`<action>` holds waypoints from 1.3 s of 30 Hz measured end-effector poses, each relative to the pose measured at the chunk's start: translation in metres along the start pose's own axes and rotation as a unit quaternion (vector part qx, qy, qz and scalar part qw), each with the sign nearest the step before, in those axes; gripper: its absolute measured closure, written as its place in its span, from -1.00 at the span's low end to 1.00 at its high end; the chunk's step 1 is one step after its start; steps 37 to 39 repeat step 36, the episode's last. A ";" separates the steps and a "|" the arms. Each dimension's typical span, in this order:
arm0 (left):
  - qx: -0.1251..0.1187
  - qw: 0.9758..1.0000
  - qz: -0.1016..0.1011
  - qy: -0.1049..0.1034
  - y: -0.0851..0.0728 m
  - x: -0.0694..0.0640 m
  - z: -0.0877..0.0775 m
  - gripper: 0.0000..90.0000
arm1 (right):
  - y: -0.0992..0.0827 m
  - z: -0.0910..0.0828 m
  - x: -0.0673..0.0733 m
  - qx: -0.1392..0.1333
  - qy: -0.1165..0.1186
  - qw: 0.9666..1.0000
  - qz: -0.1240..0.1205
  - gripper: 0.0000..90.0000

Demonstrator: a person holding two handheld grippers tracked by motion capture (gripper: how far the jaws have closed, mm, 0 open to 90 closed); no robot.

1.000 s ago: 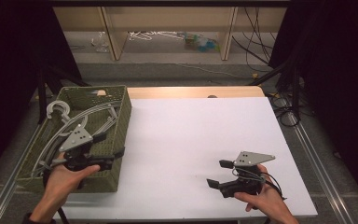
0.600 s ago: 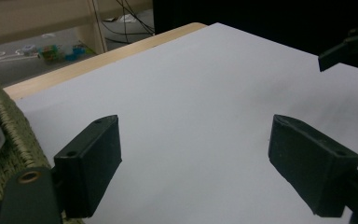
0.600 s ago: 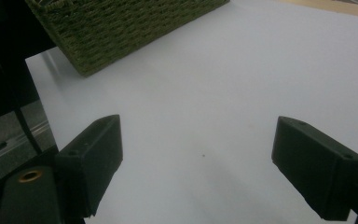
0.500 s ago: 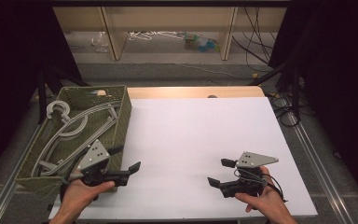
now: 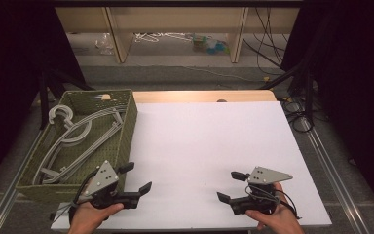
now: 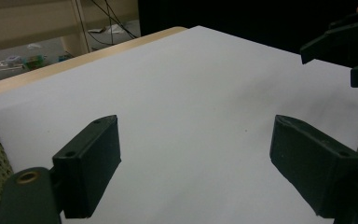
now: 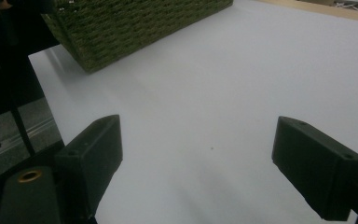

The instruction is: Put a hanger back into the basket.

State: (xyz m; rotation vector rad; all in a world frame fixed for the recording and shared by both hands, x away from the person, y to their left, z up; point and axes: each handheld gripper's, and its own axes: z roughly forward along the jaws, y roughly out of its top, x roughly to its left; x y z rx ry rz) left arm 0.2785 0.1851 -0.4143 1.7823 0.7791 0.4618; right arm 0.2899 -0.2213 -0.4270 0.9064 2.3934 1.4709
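1. At the left edge of the surface [image 5: 214, 146] stands the basket [image 5: 126, 127], and the hangers [image 5: 73, 139] lie inside it.
2. Left gripper [image 5: 136, 179] hangs just beside the basket, jaws wide apart and empty.
3. Right gripper [image 5: 230, 186] rests near the front edge, jaws wide apart, also empty.
4. To lift a hanger well, I think the left gripper should come from above and take one thin bar only.

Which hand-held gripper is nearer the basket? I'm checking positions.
The left hand-held gripper, right beside the green woven basket; the right hand-held gripper sits across the white sheet.
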 end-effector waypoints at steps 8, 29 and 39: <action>0.013 1.000 -0.008 -0.014 -0.014 -0.009 0.001 -0.64 | -0.009 -0.004 0.007 0.000 -0.002 1.000 0.002 -0.62; 0.025 1.000 0.001 -0.017 -0.017 -0.012 0.004 -0.64 | -0.012 -0.008 0.009 -0.002 -0.011 1.000 -0.003 -0.63; 0.026 0.999 0.000 -0.019 -0.017 -0.013 0.004 -0.64 | -0.012 -0.008 0.009 0.002 -0.010 1.000 -0.003 -0.63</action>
